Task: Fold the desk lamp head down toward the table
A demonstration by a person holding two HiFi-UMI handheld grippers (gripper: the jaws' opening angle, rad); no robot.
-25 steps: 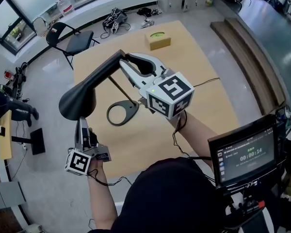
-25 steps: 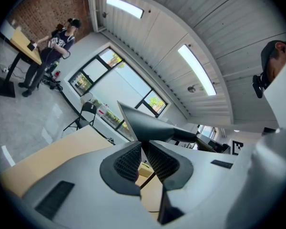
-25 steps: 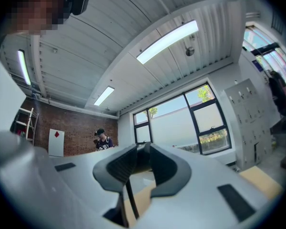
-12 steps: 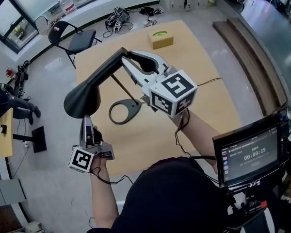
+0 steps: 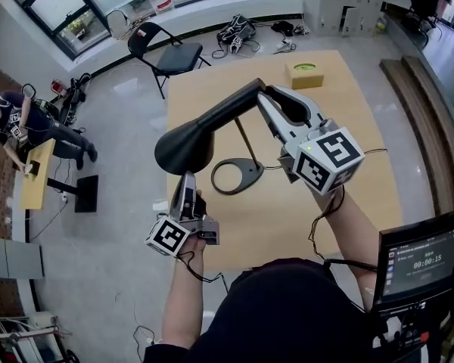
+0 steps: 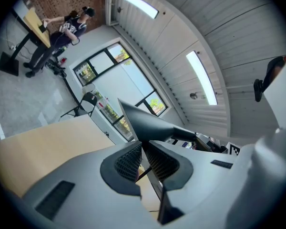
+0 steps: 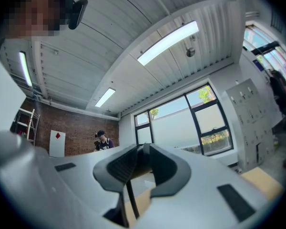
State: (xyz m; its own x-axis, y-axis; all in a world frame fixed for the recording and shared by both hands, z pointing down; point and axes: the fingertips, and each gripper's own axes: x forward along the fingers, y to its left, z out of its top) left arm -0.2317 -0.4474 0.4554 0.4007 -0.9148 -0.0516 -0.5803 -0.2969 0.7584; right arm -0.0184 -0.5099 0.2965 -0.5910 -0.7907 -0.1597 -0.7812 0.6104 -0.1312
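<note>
Since the earlier frames, the lamp and both grippers have shifted rightward in the head view, and more floor shows at left; both grips look unchanged.

**Head view.** We see the desk lamp at frame centre, over the pale wooden table [image 5: 348, 112]. Its lamp head [image 5: 183, 147], a matte black flared cone, lies centre-left. The straight black lamp arm [image 5: 227, 110] rises from it toward upper right. A thin stem [image 5: 246, 142] drops to the base ring [image 5: 242, 175], a flat open loop resting on the wood. The left gripper [image 5: 186, 178], below the cone, is clamped on its lower rim. The right gripper [image 5: 266, 97], grey plastic with a marker cube, closes around the arm's upper end. Open wood surrounds the base; a small box [image 5: 304, 72] sits near the far edge. The table's left edge runs under the cone, with open floor beyond it and a chair [image 5: 166, 51] at upper left.

**Left gripper view.** Ribbed dark pads [image 6: 128, 162] meet narrowly on the cone's thin rim, which fans upward at centre. Table wood fills the lower left.

**Right gripper view.** The jaws stand narrow around a dark part of the lamp arm, and the stem [image 7: 130, 201] slants below the pads. Windows and a person [image 7: 101, 140] show far behind.
</note>
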